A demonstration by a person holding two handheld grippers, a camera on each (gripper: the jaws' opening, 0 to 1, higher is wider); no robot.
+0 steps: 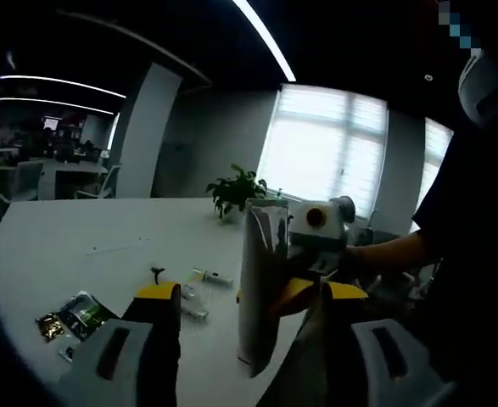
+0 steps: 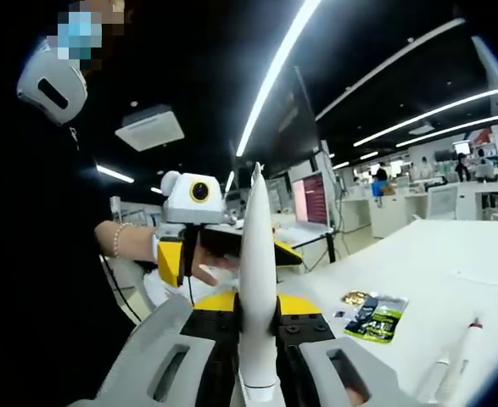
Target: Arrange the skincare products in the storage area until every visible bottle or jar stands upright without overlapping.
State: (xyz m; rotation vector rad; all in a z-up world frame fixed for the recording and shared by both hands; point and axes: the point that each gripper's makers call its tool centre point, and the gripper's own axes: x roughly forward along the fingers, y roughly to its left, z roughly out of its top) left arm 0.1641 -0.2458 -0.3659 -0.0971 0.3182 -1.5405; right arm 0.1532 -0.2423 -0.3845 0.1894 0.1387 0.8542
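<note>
- White tube (image 2: 258,280) is clamped upright between jaws of right hand-held gripper (image 2: 259,339), crimped end up, cap down.
- Same tube (image 1: 261,284) is seen in left gripper view w/ right hand-held gripper (image 1: 321,254) closed on it, above bench (image 1: 70,246).
- Left hand-held gripper (image 1: 240,326): jaws spread wide, nothing gripped; tube is seen between them.
- Green sachet (image 2: 374,318) & small tubes (image 1: 199,292) are lying on bench.
- Potted plant (image 1: 236,191) is at far edge.

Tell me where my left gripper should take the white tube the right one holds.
Probably the free lower stretch of the white tube, below the right gripper, which clamps it mid-body. That stretch sits between the open jaws of the left gripper, so advance straight ahead and close there.
</note>
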